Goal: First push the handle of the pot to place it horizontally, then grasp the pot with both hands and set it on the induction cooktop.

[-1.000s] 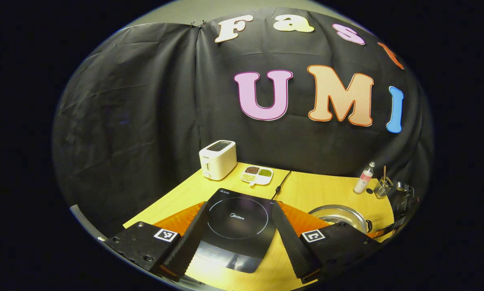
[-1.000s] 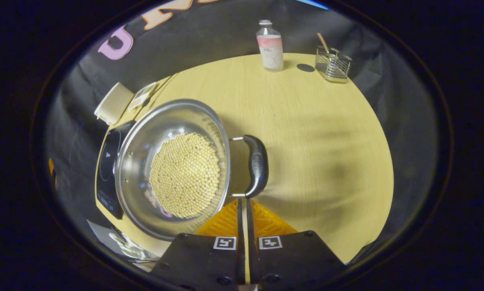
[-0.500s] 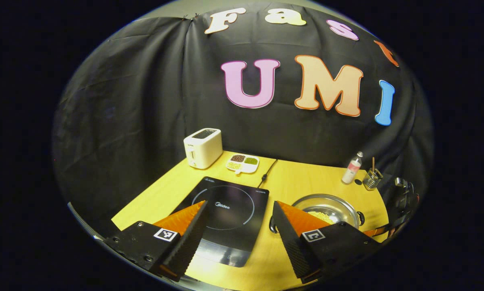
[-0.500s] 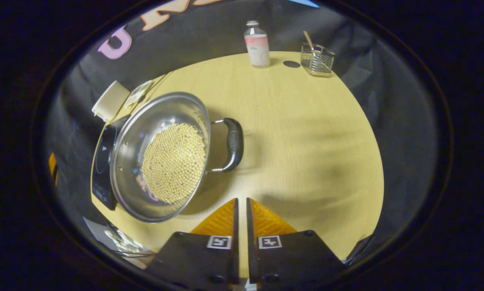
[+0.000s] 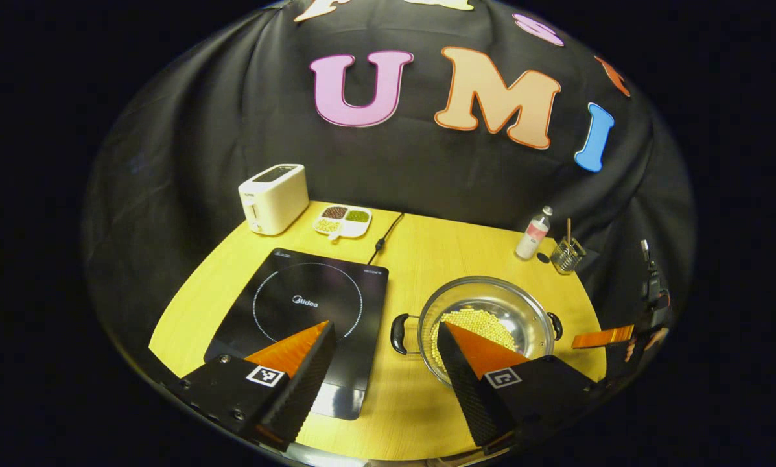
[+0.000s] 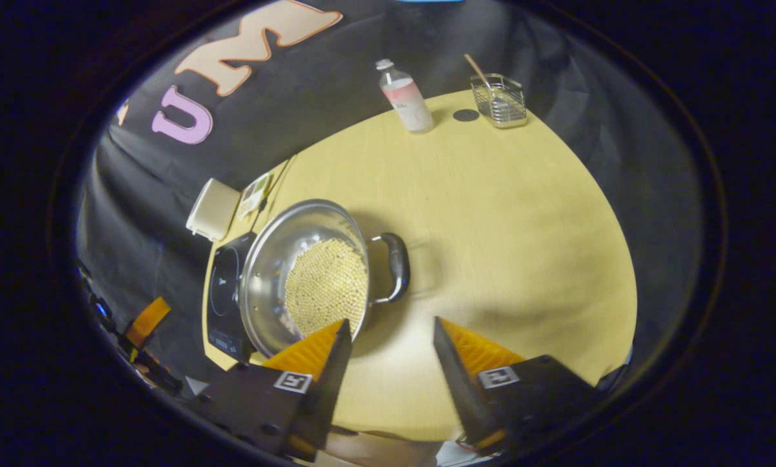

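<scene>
A steel pot [image 5: 518, 306] holding pale beans [image 5: 473, 320] stands on the yellow table [image 5: 449, 253], right of the black induction cooktop [image 5: 310, 299]. Its two black handles [image 5: 398, 334] point left and right in the left gripper view. My left gripper [image 5: 385, 327] hovers open above the table's front, over the gap between cooktop and pot. In the right gripper view the pot [image 6: 284, 250] lies ahead to the left, its near handle [image 6: 398, 266] just beyond my open right gripper [image 6: 391, 322]. Neither gripper touches the pot. The right gripper's orange finger [image 5: 601, 337] shows right of the pot.
A white toaster [image 5: 272, 198] and a divided dish of beans [image 5: 343, 220] stand at the back left, with a cable [image 5: 382, 239] behind the cooktop. A bottle [image 5: 533, 232] and a wire holder [image 5: 566, 254] are at the back right.
My right gripper has gone from shut to open and drawn back from the pot's handle. The left gripper has risen and pulled back, so the pot and more table show.
</scene>
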### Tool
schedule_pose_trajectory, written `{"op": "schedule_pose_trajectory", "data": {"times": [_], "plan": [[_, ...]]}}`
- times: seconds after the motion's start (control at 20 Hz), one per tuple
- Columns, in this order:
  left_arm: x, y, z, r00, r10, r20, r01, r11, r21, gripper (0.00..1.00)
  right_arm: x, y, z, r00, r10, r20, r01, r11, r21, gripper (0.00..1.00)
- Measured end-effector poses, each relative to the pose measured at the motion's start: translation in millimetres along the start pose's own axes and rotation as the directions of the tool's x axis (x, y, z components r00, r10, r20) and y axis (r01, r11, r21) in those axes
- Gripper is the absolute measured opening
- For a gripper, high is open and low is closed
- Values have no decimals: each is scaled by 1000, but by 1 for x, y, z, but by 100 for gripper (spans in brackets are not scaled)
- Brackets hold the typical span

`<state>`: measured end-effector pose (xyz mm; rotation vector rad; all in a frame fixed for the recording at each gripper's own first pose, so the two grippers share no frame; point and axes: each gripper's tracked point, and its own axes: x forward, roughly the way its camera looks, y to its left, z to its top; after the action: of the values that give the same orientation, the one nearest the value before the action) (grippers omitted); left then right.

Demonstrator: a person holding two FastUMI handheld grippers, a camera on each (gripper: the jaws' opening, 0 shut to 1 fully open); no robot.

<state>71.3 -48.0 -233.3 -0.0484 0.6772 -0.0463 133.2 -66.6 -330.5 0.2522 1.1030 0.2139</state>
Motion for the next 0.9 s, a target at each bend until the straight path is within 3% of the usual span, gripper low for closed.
{"op": "schedule_pose_trajectory", "data": {"times": [0.1, 0.3, 0.35, 0.4, 0.5, 0.55, 0.65, 0.7, 0.75, 0.8, 0.9], "plan": [[14, -6, -4, 998, -39, -55, 39, 999, 4, 94, 1, 7, 13, 999, 34, 19, -34, 999, -8, 89], [42, -10, -18, 980, -78, -184, 80, 997, 1, 94, 16, 10, 34, 999, 37, 14, -37, 999, -36, 92], [49, -11, -20, 975, -84, -207, 88, 996, 9, 94, 19, 10, 36, 999, 38, 6, -38, 999, -36, 100], [54, -14, -22, 969, -96, -226, 101, 995, 11, 94, 24, 9, 39, 999, 39, -4, -39, 999, -34, 92], [68, -19, -28, 957, -115, -267, 121, 993, 5, 94, 36, 6, 38, 999, 39, -33, -40, 999, -22, 92], [75, -20, -33, 947, -125, -295, 130, 992, -2, 94, 43, 4, 37, 998, 38, -49, -38, 999, -18, 100], [88, -27, -43, 926, -150, -346, 151, 988, -24, 94, 54, -4, 35, 996, 31, -82, -33, 999, -16, 100], [95, -29, -47, 917, -163, -365, 158, 986, -42, 94, 62, -6, 33, 995, 32, -99, -33, 999, -11, 92], [102, -29, -52, 908, -166, -384, 155, 986, -60, 99, 68, -7, 32, 993, 36, -112, -37, 999, -5, 92], [110, -27, -57, 900, -161, -405, 144, 987, -71, 92, 73, -7, 33, 992, 43, -123, -44, 999, 1, 93], [121, -24, -64, 887, -150, -436, 127, 989, -81, 93, 82, -9, 32, 989, 51, -139, -50, 999, 10, 92]]}}
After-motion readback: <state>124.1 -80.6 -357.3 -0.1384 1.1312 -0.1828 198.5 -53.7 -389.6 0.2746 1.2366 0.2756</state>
